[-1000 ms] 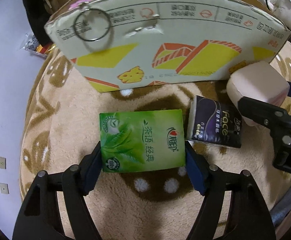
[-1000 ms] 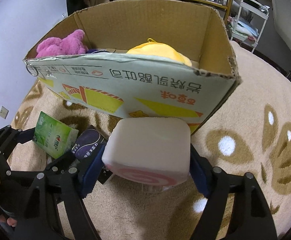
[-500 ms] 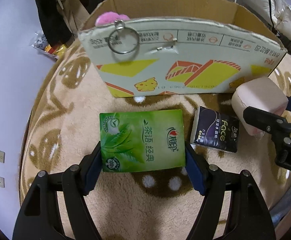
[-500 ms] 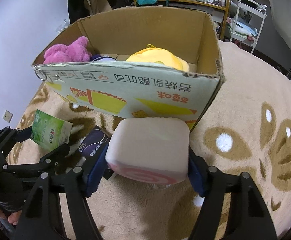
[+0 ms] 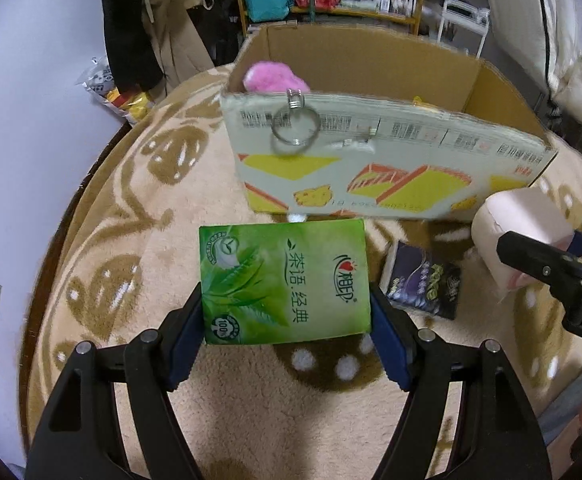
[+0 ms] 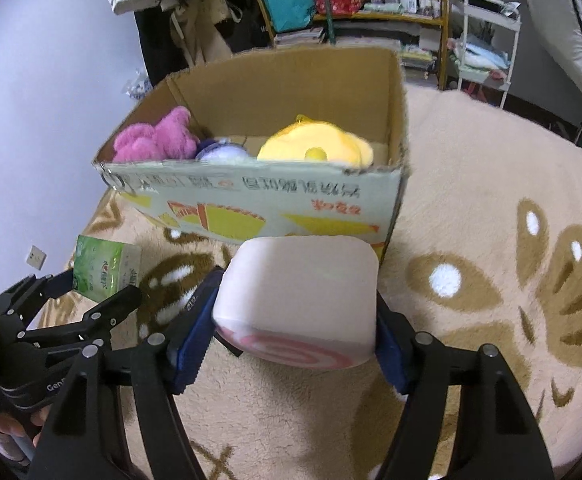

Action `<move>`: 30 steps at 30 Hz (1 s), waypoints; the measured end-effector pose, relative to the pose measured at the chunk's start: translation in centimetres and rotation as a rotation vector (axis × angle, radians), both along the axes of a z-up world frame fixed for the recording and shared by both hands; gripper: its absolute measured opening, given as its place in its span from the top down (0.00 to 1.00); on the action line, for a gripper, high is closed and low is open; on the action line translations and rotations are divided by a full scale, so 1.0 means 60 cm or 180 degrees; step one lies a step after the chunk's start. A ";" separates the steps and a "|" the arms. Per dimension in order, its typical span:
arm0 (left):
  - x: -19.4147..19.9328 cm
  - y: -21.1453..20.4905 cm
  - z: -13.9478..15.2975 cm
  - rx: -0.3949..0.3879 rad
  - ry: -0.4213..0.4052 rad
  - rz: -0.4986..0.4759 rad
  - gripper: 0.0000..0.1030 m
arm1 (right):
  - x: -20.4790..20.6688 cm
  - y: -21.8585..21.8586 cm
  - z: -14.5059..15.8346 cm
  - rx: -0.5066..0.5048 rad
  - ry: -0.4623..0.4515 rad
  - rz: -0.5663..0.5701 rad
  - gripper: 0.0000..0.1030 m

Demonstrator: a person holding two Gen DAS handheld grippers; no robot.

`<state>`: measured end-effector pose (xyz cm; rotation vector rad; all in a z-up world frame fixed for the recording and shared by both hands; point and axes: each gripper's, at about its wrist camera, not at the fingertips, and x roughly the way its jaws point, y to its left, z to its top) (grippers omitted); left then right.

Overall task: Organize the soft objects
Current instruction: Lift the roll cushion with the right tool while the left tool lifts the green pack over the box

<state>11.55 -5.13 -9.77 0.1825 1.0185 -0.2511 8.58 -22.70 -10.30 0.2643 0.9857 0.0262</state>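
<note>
Both grippers loaded: left gripper [image 5: 287, 332] clamps green tissue pack [image 5: 285, 282]; right gripper [image 6: 295, 338], jaws just narrowed, squeezes pink cushion [image 6: 297, 292], seemingly off rug [image 6: 491, 184], before box [image 6: 259, 208].

The cardboard box [image 6: 275, 204] has its near wall standing ahead at mid-frame; its open top is clear above the pink plush [image 6: 155, 138] and yellow plush [image 6: 315, 148], with bare floor showing at right.

place: i'm in a lived-in home room | cues: plush patterned rug [image 6: 491, 216], cluttered shelf [image 6: 371, 12], hanging coats [image 5: 159, 20], white bedding [image 5: 571, 68]
</note>
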 end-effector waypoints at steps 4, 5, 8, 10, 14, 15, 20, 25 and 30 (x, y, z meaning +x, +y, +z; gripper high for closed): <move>-0.019 0.009 0.039 -0.0188 -0.0298 0.0038 0.28 | -0.020 -0.007 0.030 0.0019 -0.0232 -0.0056 0.27; -0.022 0.010 0.047 -0.0198 -0.0364 0.0041 0.28 | -0.029 -0.009 0.042 0.0011 -0.0336 -0.0069 0.27; -0.039 0.014 0.076 -0.0217 -0.0645 0.0075 0.28 | -0.048 -0.012 0.068 -0.0003 -0.0574 -0.0100 0.27; -0.051 0.017 0.097 -0.0206 -0.0863 0.0099 0.28 | -0.061 -0.016 0.087 0.0030 -0.0752 -0.0130 0.27; -0.066 0.025 0.130 -0.0284 -0.1186 0.0137 0.28 | -0.082 -0.024 0.123 0.0001 -0.1113 -0.0208 0.27; -0.072 0.026 0.139 -0.0317 -0.1287 0.0145 0.28 | -0.088 -0.026 0.133 -0.0029 -0.1216 -0.0230 0.27; -0.088 0.024 0.178 -0.0390 -0.1648 0.0064 0.28 | -0.106 -0.037 0.171 -0.0097 -0.1589 -0.0269 0.27; -0.086 0.012 0.208 -0.0447 -0.1850 0.0001 0.28 | -0.107 -0.048 0.194 -0.0096 -0.1766 -0.0338 0.27; -0.068 -0.004 0.229 -0.0478 -0.1951 0.0010 0.28 | -0.093 -0.047 0.200 -0.0133 -0.1811 -0.0334 0.27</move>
